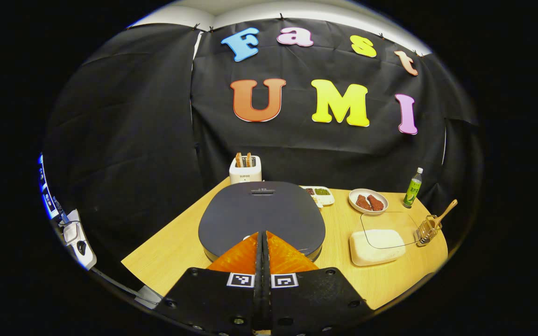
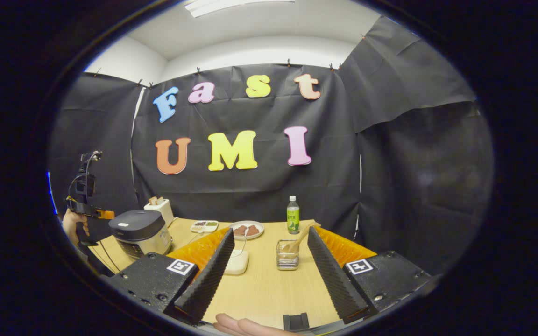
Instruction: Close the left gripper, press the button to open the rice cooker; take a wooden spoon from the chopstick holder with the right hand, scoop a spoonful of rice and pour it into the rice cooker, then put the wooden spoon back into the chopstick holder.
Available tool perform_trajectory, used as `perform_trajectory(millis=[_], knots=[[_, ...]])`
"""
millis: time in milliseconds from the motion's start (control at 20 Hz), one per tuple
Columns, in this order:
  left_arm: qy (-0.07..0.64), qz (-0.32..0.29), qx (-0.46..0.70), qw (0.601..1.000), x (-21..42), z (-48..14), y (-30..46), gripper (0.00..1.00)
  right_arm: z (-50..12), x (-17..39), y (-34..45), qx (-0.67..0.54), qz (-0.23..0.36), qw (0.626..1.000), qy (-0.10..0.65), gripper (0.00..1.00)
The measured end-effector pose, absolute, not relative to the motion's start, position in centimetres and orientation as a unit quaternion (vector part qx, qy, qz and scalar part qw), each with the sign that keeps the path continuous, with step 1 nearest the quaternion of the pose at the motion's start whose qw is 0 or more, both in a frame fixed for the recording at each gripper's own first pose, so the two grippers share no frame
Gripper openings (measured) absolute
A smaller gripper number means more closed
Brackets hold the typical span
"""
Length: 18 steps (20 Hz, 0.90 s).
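Your left hand-held gripper (image 1: 263,233) has its two orange fingers pressed together with nothing between them, and its tips sit just over the near edge of the rice cooker (image 1: 262,217), whose dark lid lies flat and closed; whether the tips touch the lid you cannot tell from this angle; in the right gripper view that same left hand-held gripper (image 2: 105,214) shows at the near side of the rice cooker (image 2: 140,231), with your hand (image 2: 70,224) on its grip. Your right hand-held gripper (image 2: 269,247) is spread wide and holds nothing; it hangs above the worktop (image 2: 269,289), well to the right of the rice cooker, and the chopstick holder (image 2: 287,255) stands between its fingers but farther off, apart from both. The wooden spoon (image 2: 302,236) leans in that holder, its handle tilted up to the right; in the left gripper view the chopstick holder (image 1: 428,229) and wooden spoon (image 1: 444,213) stand far right of the rice cooker, by the worktop (image 1: 166,247) edge. Between rice cooker and holder lies the white rice container (image 1: 376,246) under a clear lid; behind the rice cooker stands a toaster (image 1: 245,169); a green bottle (image 1: 413,187) and a plate of meat (image 1: 368,200) lie behind and to the cooker's right.
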<state>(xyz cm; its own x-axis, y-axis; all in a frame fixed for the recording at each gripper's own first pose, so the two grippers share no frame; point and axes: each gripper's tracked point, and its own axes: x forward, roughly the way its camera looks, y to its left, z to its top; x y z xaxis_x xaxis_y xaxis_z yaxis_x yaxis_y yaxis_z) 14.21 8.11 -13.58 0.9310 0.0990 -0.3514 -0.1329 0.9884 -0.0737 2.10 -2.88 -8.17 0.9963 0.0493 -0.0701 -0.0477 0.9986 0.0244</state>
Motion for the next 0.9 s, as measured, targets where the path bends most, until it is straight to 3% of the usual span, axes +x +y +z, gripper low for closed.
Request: perform_trajectory(millis=[150,200,250,900], knots=[[0.189,0.063,-0.055,0.978,15.6,-14.6,8.2,0.0,-9.0,2.8,-4.3,0.022,0.016,0.999,0.043,1.0],[0.191,0.061,-0.059,0.978,15.9,-14.8,8.0,0.09,-9.3,3.0,-4.7,0.026,0.015,0.999,0.045,1.0],[0.191,0.062,-0.06,0.978,16.3,-15.2,8.1,0.0,-9.7,3.2,-4.9,0.029,0.016,0.998,0.046,1.0],[0.21,0.078,-0.063,0.973,16.7,-17.2,8.5,0.0,-12.2,4.2,-5.6,0.031,0.02,0.998,0.042,1.0]])
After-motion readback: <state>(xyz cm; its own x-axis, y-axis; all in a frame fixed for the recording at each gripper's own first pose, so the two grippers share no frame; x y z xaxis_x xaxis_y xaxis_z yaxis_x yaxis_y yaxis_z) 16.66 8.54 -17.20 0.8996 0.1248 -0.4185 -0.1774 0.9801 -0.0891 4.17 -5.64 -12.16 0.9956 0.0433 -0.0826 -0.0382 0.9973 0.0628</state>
